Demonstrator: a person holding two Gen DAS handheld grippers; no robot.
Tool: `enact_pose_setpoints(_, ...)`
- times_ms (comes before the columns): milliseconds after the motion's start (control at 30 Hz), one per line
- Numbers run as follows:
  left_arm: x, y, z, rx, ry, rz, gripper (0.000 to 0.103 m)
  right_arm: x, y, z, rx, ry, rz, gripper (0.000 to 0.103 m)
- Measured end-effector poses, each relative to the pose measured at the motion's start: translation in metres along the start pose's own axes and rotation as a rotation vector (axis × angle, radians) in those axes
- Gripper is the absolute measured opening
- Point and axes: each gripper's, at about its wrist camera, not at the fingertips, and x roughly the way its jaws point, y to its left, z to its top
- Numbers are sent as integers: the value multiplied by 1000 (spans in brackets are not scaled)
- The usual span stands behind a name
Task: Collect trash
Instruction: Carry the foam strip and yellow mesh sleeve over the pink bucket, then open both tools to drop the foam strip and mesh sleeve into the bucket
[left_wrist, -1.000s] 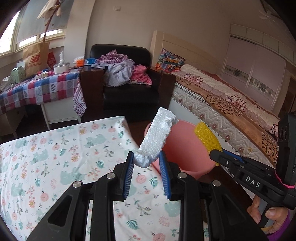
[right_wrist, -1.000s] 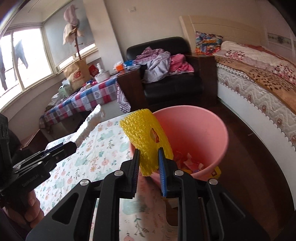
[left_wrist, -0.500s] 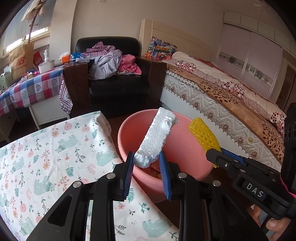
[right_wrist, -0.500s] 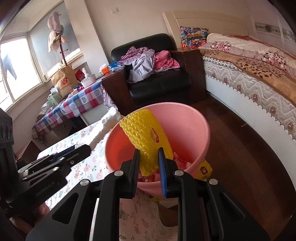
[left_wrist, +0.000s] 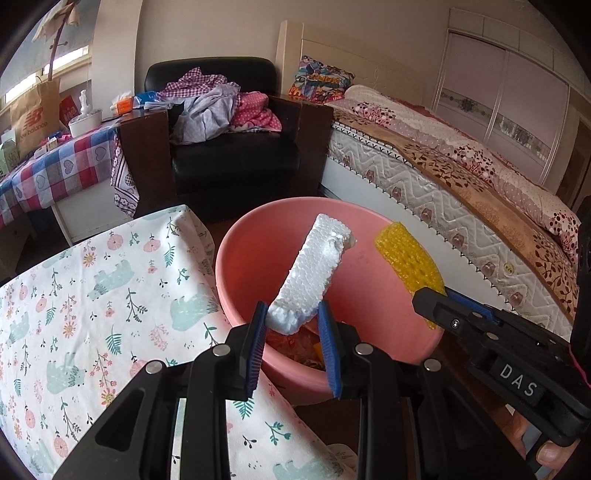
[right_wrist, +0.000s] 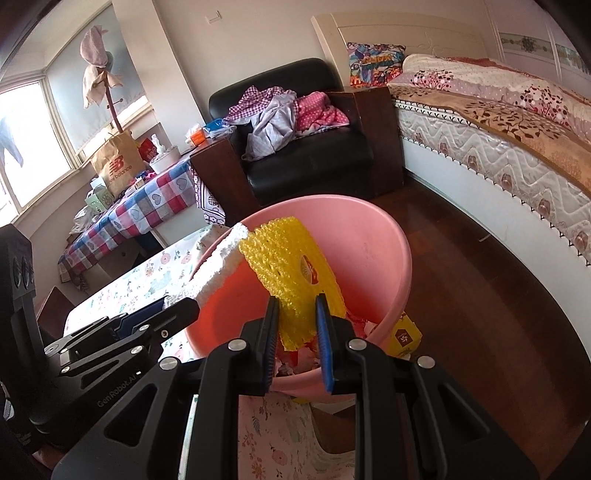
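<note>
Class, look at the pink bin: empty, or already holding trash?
Holding trash: the pink bin has crumpled wrappers at its bottom, visible between the right gripper fingers.

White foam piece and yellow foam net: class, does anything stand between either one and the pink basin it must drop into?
Nothing visible does. The left gripper holds the white foam piece and the right gripper holds the yellow foam net over the open pink basin, which already holds some trash at the bottom.

I'm seeing a white foam strip (left_wrist: 314, 273) sticking up, tilting right mid-frame, and a yellow foam net (right_wrist: 291, 269) standing centre-frame, both hanging over the pink bin (left_wrist: 369, 295) already holding scraps.
</note>
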Motion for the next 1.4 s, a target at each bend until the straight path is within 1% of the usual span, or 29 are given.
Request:
enact_pose_setpoints(533, 19, -4, -1, 2, 28, -8, 27, 23, 0, 1, -1, 35, -23, 20)
enact_pose_setpoints(900, 29, -4, -2, -4, 50, -13, 28, 35, 3, -1, -25, 54, -46, 20)
enact_pose_setpoints(1400, 33, -3, -2, -7, 55, -5, 29, 40, 4, -1, -46, 55, -62, 21)
